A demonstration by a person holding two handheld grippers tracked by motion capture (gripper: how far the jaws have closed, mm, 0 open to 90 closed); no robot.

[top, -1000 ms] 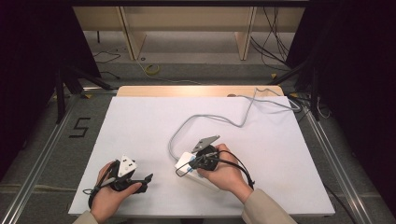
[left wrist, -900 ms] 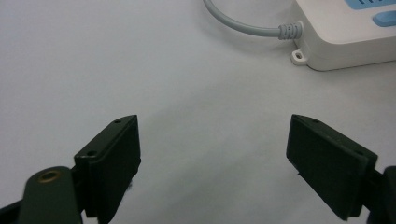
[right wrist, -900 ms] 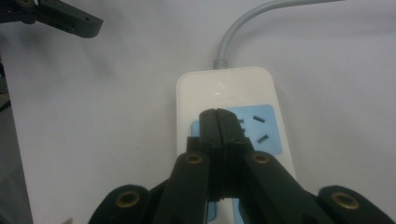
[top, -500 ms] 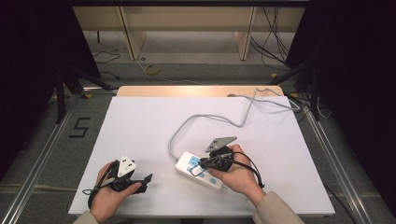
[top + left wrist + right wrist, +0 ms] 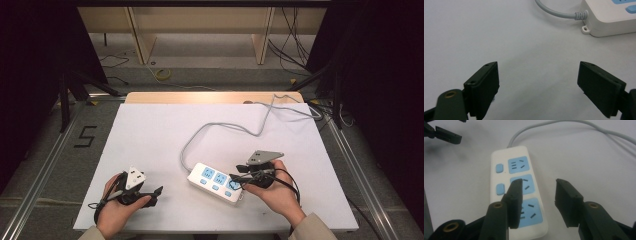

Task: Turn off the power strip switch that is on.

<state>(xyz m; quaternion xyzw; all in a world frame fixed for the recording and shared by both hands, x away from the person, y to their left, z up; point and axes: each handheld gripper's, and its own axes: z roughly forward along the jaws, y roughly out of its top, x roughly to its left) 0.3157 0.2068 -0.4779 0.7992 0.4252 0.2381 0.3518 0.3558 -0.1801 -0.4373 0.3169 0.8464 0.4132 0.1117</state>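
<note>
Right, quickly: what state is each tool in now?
Left tool: open, empty.
Right tool: open, jaws just been opening above the power strip, gripping nothing.

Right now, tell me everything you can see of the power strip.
The power strip is a white, rounded plastic bar lying flat and slantwise on the white table cover. Three pale-blue sockets run along it, with small blue buttons beside them. A grey cable leaves its far end and curves away. The right gripper, whose jaws have just been opening, hovers over its near end with nothing pinched; contact is unclear.
</note>
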